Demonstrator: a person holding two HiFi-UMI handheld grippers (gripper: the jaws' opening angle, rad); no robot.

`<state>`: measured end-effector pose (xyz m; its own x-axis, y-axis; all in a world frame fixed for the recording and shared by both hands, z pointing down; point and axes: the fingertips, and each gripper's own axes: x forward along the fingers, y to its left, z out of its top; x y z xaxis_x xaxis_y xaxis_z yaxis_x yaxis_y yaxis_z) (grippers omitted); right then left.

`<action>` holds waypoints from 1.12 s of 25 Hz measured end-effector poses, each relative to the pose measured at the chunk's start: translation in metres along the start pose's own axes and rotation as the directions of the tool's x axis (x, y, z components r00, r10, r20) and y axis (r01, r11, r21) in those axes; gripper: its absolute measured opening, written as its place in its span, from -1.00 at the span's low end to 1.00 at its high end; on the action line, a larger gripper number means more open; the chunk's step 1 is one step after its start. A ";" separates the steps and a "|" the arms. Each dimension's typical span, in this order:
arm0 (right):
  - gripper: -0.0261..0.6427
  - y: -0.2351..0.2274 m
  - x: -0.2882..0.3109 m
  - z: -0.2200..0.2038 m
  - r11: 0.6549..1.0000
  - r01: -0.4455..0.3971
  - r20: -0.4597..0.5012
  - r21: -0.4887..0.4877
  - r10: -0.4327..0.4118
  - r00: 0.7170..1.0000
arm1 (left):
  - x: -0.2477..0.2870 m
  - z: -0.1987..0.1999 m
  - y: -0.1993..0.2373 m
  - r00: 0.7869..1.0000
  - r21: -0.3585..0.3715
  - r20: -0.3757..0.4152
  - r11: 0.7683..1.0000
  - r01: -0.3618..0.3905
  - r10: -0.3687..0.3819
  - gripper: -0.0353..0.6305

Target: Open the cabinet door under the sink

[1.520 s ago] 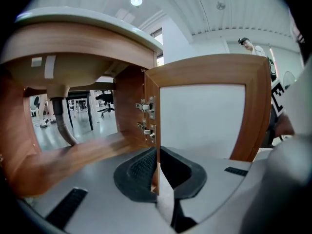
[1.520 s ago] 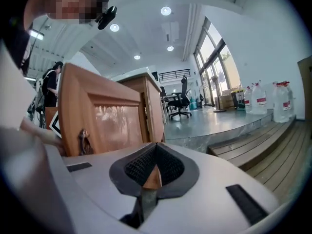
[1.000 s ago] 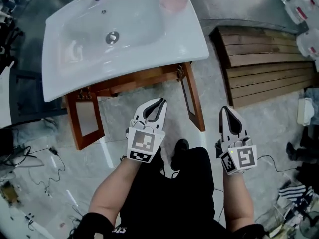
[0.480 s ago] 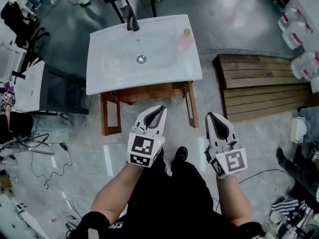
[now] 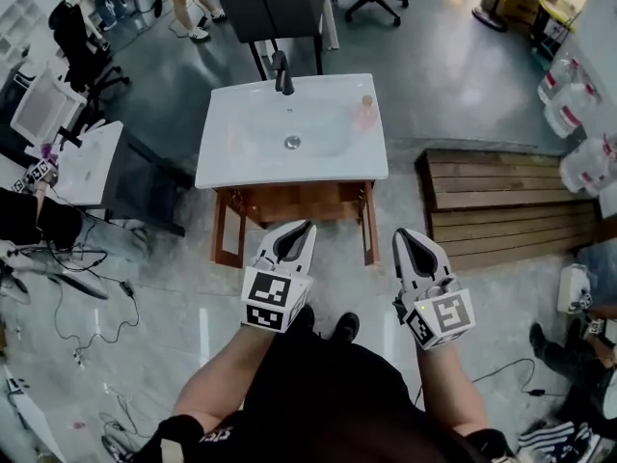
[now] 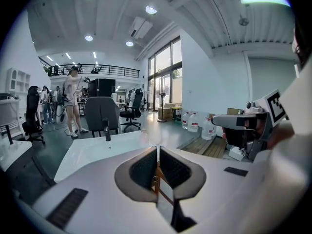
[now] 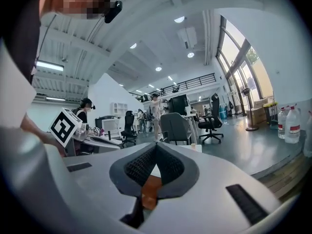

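The white sink sits on a brown wooden cabinet. Its left door and right door both stand swung out toward me. My left gripper hovers well above the floor in front of the cabinet, shut with nothing between its pads. My right gripper hangs beside the right door, also shut and empty. In the left gripper view the left gripper points over the sink. The right gripper view shows the right gripper pointing across the room.
A black faucet and a pink bottle stand on the sink. A wooden pallet lies to the right, with water jugs beyond it. A grey chair is behind the sink. Cables trail over the floor at left.
Both grippers have risen together with my head, so the sink and cabinet look smaller and farther below. The cabinet doors stay swung out. Neither gripper holds anything.
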<state>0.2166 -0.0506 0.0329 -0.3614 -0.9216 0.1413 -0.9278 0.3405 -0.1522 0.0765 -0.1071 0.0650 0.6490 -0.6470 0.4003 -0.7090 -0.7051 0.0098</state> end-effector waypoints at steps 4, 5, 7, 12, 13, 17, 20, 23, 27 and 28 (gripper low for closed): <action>-0.89 0.011 -0.010 0.012 0.999 -0.038 0.017 0.011 0.038 0.999 | -0.015 0.009 -0.005 0.999 -0.009 0.033 0.999 -0.036 0.037 -0.80; -0.89 0.014 -0.013 0.015 0.999 -0.046 0.021 0.012 0.046 0.999 | -0.018 0.011 -0.006 0.998 -0.009 0.039 0.999 -0.043 0.043 -0.80; -0.89 0.016 -0.021 0.018 0.999 -0.053 0.027 0.008 0.052 0.998 | -0.021 0.014 -0.007 0.997 -0.014 0.048 0.998 -0.054 0.055 -0.80; -0.89 0.019 -0.041 0.016 0.999 -0.050 0.020 -0.014 0.050 0.999 | -0.029 0.012 -0.013 0.996 -0.029 0.056 0.997 -0.066 0.067 -0.80; -0.89 0.020 -0.043 0.015 0.999 -0.051 0.018 -0.019 0.051 0.999 | -0.030 0.011 -0.014 0.996 -0.034 0.055 0.997 -0.066 0.068 -0.80; -0.89 0.016 -0.050 0.016 0.999 -0.037 0.024 -0.027 0.038 0.999 | -0.026 0.013 -0.021 0.997 -0.031 0.056 0.998 -0.045 0.047 -0.80; -0.89 0.018 -0.052 0.022 1.000 -0.019 0.040 -0.025 0.020 0.999 | -0.029 0.020 -0.020 0.998 -0.014 0.062 1.000 -0.028 0.029 -0.80; -0.89 0.020 -0.046 0.026 1.000 -0.005 0.051 -0.022 0.006 0.999 | -0.030 0.024 -0.012 0.998 -0.006 0.066 1.000 -0.021 0.021 -0.80; -0.89 0.022 -0.031 0.033 1.000 0.009 0.066 -0.023 -0.008 0.998 | -0.025 0.033 0.007 0.997 -0.012 0.071 1.000 -0.015 0.016 -0.80; -0.89 0.024 -0.027 0.036 1.000 0.013 0.071 -0.022 -0.012 0.997 | -0.025 0.036 0.012 0.997 -0.008 0.074 1.000 -0.013 0.013 -0.80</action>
<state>0.2072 -0.0244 -0.0094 -0.3431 -0.9364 0.0736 -0.9344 0.3322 -0.1285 0.0620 -0.1097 0.0220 0.6580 -0.6761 0.3317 -0.7194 -0.6945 0.0116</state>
